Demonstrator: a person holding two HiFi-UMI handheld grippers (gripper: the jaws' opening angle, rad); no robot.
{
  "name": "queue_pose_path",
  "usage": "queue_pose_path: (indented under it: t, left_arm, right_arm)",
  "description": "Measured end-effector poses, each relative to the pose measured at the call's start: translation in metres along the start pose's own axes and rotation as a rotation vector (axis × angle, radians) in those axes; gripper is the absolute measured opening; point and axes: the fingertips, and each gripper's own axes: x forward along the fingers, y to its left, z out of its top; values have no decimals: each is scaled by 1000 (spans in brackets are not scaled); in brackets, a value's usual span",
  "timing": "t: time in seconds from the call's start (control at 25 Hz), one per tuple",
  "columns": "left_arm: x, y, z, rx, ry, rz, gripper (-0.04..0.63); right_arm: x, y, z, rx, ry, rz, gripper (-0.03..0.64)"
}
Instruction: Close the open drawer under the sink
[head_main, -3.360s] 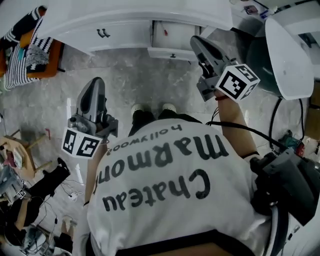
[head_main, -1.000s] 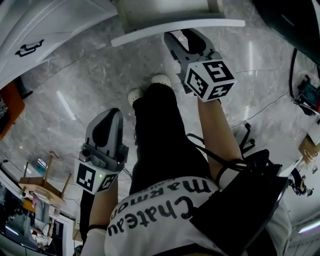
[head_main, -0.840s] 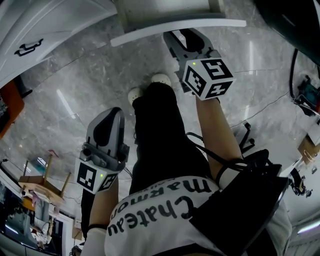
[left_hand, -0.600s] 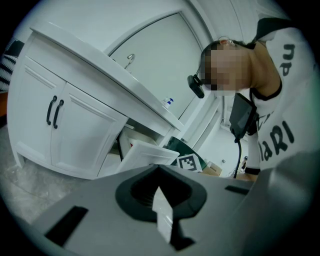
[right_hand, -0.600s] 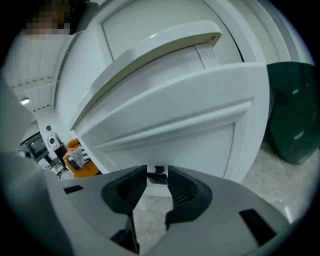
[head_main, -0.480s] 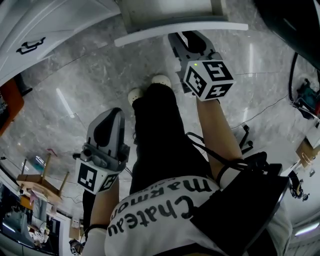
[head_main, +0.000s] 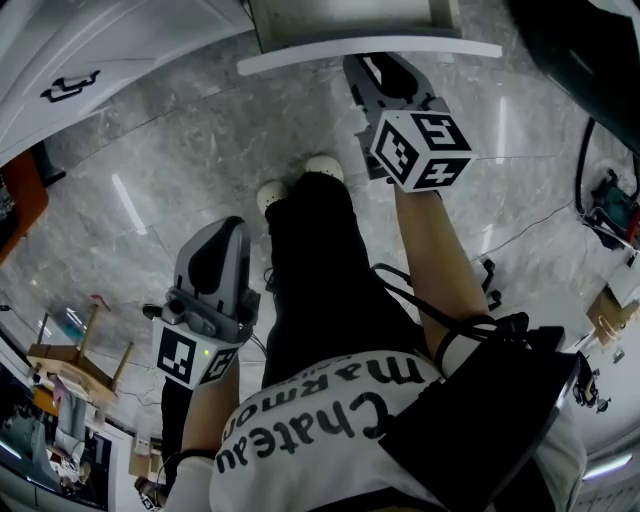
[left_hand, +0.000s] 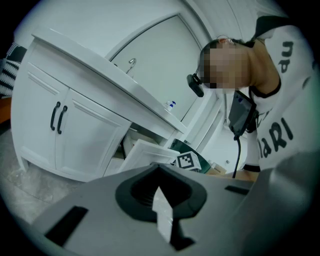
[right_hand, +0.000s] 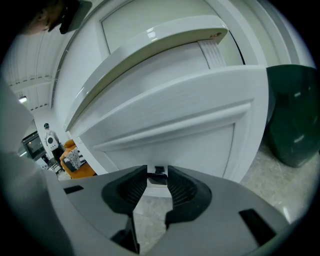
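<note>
The white drawer front (head_main: 370, 50) juts out from the cabinet at the top of the head view. My right gripper (head_main: 372, 68) reaches up to its lower edge. In the right gripper view the drawer panel (right_hand: 190, 115) fills the frame and its small black handle (right_hand: 159, 171) sits between the tips of my right gripper (right_hand: 158, 175). The jaws have just been closing and the pads now rest against the handle. My left gripper (head_main: 215, 235) hangs shut and empty over the floor. From the left gripper (left_hand: 160, 167) the open drawer (left_hand: 147, 152) shows ahead.
White cabinet doors with black pulls (left_hand: 57, 117) stand left of the drawer. A dark green bin (right_hand: 295, 120) sits right of it. The person's shoes (head_main: 320, 168) are on the grey marble floor below the drawer. An orange seat (head_main: 15, 195) and clutter lie at the left.
The person has crouched close to the drawer. Over the last second the right gripper edged slightly up and right in the head view with the drawer front. The left gripper stayed put.
</note>
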Motion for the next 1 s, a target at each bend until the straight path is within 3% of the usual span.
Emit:
queue_pose_path:
  t: [1.0]
  left_arm:
    - [6, 21, 16, 15, -44, 44, 9]
  right_arm:
    - [36, -5, 29, -28, -10, -20, 130]
